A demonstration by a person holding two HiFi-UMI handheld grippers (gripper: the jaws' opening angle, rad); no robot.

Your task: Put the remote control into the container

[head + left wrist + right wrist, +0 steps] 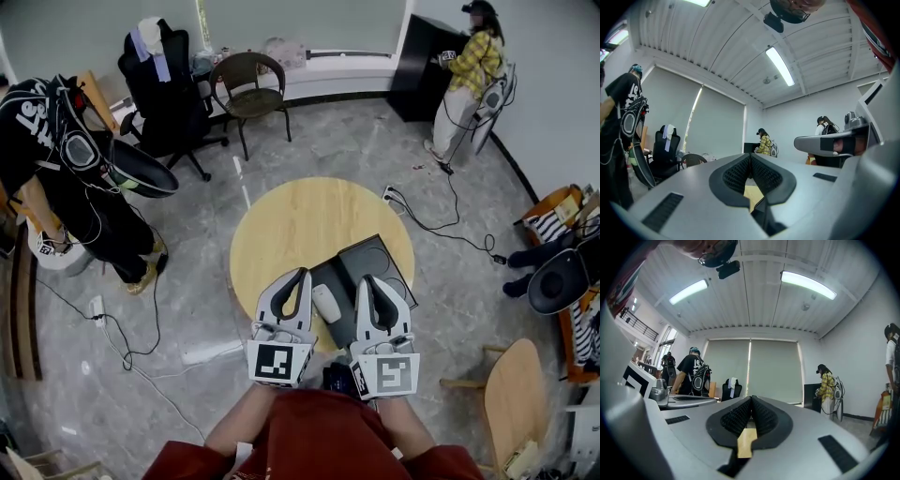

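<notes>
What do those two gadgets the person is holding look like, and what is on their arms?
The left gripper and right gripper are pale grey, rounded shells with black ribbed pads. Each carries a cube printed with black-and-white square markers. The sleeves are red.

Left gripper and right gripper side by side — both closed, empty.
</notes>
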